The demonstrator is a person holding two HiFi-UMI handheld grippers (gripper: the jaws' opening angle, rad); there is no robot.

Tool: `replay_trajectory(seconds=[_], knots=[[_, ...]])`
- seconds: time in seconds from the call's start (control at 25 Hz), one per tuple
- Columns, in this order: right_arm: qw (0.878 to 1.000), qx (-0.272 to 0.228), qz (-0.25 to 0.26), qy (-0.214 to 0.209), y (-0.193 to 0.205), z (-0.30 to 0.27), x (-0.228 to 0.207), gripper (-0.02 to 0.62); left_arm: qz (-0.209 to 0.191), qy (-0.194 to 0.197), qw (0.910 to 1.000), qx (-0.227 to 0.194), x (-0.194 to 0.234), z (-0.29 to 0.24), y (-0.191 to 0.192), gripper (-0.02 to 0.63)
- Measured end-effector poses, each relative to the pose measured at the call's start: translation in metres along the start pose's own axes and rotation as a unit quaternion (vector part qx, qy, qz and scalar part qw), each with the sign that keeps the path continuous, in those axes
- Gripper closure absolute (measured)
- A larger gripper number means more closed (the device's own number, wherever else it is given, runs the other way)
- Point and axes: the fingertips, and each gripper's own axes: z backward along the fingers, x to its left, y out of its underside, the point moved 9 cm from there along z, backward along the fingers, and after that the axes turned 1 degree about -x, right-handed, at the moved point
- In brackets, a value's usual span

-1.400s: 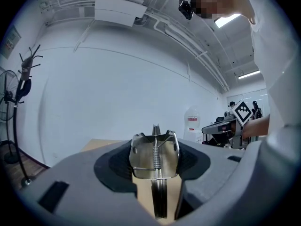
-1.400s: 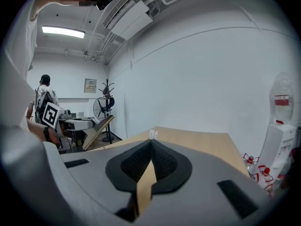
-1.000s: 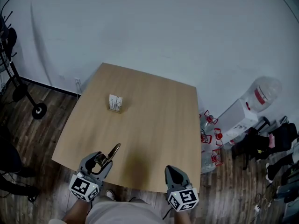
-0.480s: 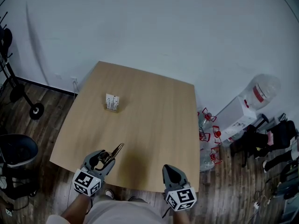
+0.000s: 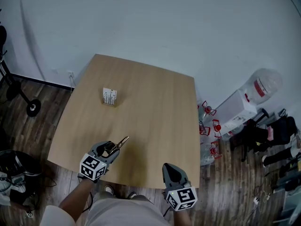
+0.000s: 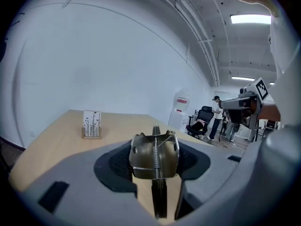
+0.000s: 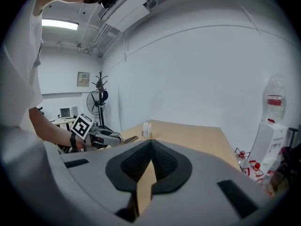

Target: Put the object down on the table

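Observation:
A brass-coloured metal spring clip (image 6: 155,155) sits between the jaws of my left gripper (image 6: 155,149), which is shut on it. In the head view the left gripper (image 5: 112,148) hangs over the near left part of the wooden table (image 5: 155,102). The clip's (image 5: 120,142) thin end points forward and to the right. My right gripper (image 5: 170,169) is at the table's near edge, with its jaws (image 7: 150,144) shut and nothing between them.
A small wooden holder with printed cards (image 5: 109,97) stands on the far left of the table. A water dispenser (image 5: 242,106) and red-capped items (image 5: 210,126) are on the floor to the right. A wheeled stand (image 5: 28,108) is at the left. People (image 6: 217,117) stand in the background.
The left gripper with the clip has moved a little forward and to the right over the table, and the clip now points more to the right. The right gripper has hardly moved.

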Motion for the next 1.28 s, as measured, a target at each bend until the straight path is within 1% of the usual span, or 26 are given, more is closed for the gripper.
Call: replay_trajectory(seconds=[0.24,0.48,0.8,1.08,1.28], knots=[[1.000,0.009,-0.004,0.017,0.005,0.012,-0.002,0.598,0.012,0.021,0.9987,0.045,0.010,-0.029,0.025,0.377],[0.999,0.017,-0.012,0.039,0.010,0.024,0.000,0.598,0.009,0.068,0.9937,0.089,0.008,-0.054,0.043,0.377],[0.998,0.024,-0.017,0.053,0.017,0.036,0.006,0.598,0.033,0.133,0.9820,0.129,0.000,-0.085,0.052,0.377],[0.997,0.026,-0.022,0.075,0.023,0.051,0.010,0.598,0.029,0.158,0.9747,0.156,-0.001,-0.100,0.060,0.377],[0.995,0.030,-0.027,0.091,0.027,0.063,0.012,0.598,0.024,0.185,0.9636,0.191,-0.002,-0.107,0.069,0.377]])
